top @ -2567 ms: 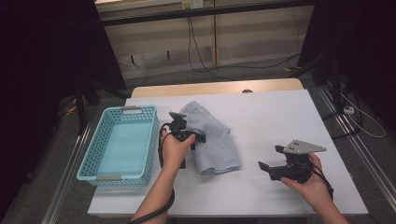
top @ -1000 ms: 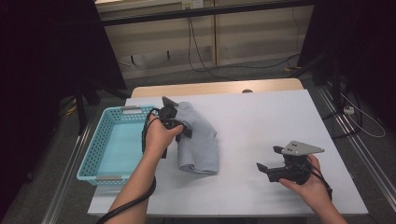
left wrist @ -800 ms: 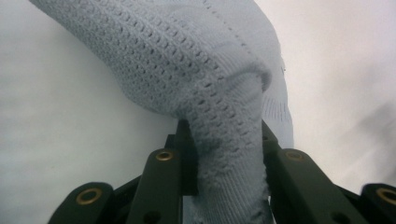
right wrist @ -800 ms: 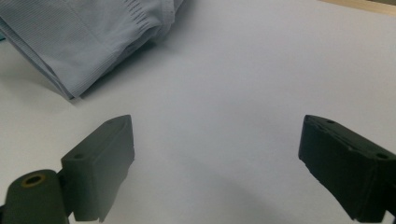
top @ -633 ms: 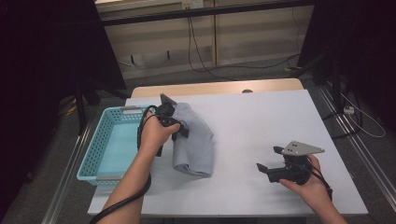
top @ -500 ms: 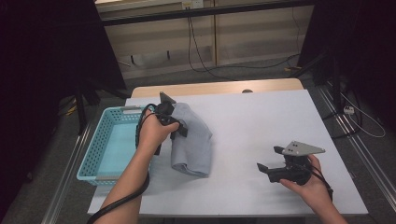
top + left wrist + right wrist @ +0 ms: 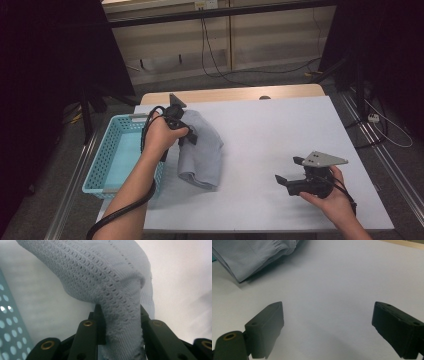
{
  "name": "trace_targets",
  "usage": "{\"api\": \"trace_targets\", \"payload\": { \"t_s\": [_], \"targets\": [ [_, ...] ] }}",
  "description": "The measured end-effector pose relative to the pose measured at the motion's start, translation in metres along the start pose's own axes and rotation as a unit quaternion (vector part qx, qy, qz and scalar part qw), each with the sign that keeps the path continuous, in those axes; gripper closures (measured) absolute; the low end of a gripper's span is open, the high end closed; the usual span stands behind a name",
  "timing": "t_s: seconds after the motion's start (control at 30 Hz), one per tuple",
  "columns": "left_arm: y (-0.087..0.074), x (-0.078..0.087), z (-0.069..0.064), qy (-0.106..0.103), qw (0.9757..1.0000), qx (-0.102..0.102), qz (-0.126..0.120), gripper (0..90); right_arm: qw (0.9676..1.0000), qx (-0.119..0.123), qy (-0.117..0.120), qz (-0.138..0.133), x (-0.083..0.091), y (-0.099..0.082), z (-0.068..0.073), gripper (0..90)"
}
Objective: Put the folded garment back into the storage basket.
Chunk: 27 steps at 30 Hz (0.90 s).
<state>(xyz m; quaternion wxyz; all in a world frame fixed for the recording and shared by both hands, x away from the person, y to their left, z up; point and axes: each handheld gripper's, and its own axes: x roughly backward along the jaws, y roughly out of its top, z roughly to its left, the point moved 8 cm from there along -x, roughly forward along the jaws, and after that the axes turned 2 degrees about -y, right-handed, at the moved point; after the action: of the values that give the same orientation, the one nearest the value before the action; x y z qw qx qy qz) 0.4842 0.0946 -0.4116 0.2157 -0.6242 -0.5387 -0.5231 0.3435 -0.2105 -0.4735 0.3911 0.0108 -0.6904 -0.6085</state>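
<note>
Presently: knit cloth (image 7: pixel 202 152), pale grey, soft, light, limp; likely to sag and drag across table (image 7: pixel 280 135) unless pinched at bunched fold. Left gripper (image 7: pixel 182 131) fingers (image 7: pixel 87 332) pinching that fold; right gripper (image 7: pixel 289 178) fingers (image 7: pixel 265 325) spread, holding nothing.

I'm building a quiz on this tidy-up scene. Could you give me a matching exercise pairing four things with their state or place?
Things:
1. left hand-held gripper
2. right hand-held gripper
3. grey cloth
4. blue basket

States:
A. at the table's left edge
B. jaws wide apart, nothing between them
C. pinched at one end, the rest draped on the table
D. clamped on fabric

Pairs: 1-D, 2-B, 3-C, 4-A
</note>
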Motion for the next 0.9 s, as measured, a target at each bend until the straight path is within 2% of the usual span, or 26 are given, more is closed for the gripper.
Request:
{"api": "trace_targets", "payload": {
  "t_s": [0.73,0.9],
  "targets": [
    [0.013,0.027,0.001,0.024,0.9993,-0.026,0.013,71.9,1.0000,0.001,0.002,0.004,-0.001,-0.002,0.001,10.6],
    [0.014,0.032,-0.001,0.022,0.9990,-0.036,0.018,71.8,1.0000,-0.001,0.000,0.001,0.001,-0.002,0.000,10.6]
  ]
}}
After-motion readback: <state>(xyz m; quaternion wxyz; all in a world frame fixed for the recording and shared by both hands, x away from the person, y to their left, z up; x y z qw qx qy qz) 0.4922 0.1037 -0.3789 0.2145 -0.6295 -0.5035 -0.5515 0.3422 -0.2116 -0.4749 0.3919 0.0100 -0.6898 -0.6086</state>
